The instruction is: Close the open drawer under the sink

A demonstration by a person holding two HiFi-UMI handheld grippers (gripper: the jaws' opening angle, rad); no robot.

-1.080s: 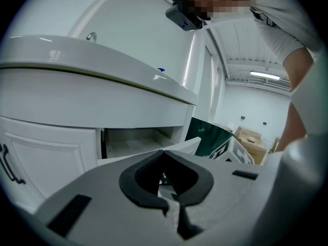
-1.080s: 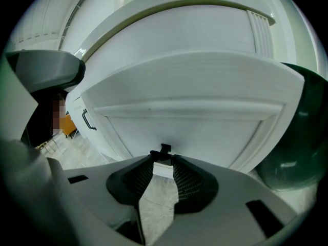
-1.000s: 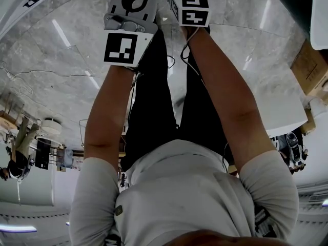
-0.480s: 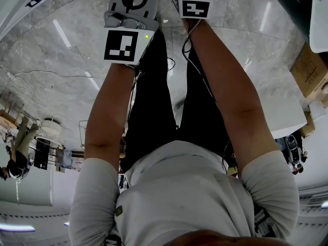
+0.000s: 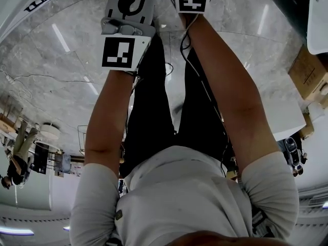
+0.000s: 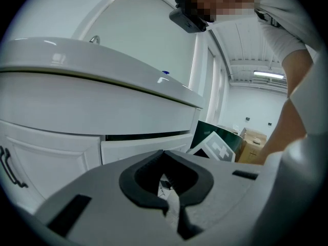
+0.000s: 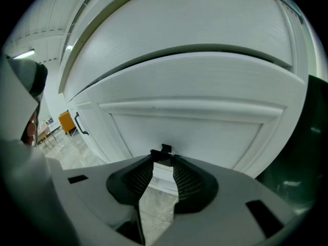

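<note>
Right gripper view: the white drawer front (image 7: 189,132) fills the middle of the frame, below the bowed white sink basin (image 7: 179,24) in the upper part.
Right gripper (image 7: 163,159): jaws part-way apart, with the small black drawer handle (image 7: 163,149) lodged between their tips and touching both. It reads as a pinch on the handle.
Left gripper (image 6: 163,154): jaw tips pressed together with nothing between them. Only floor shows through the loop behind the tips.
Where the drawer (image 6: 146,148) is: lower centre of the left gripper view, to the right of the cabinet door (image 6: 46,158) at lower left, with a dark slot along its top edge.
Progress: the handle is taken, by my reading. The dark slot suggests the drawer is not yet home, so the push inward is left. How far out it stands I cannot tell.
Drawer material: matt white painted panel with a flat centre inside a raised frame moulding. It looks rigid and likely to slide straight.
Handle: black, small and hard-edged, probably metal.
Sink: glossy white and smooth, with a curved front and a thick overhanging rim.
Pads (image 7: 187,181): dark, ribbed and rubbery-looking, set in grey matt plastic bodies.
Floor (image 5: 56,86): polished grey veined stone tile, mirroring strip lights at the upper left of the head view.
</note>
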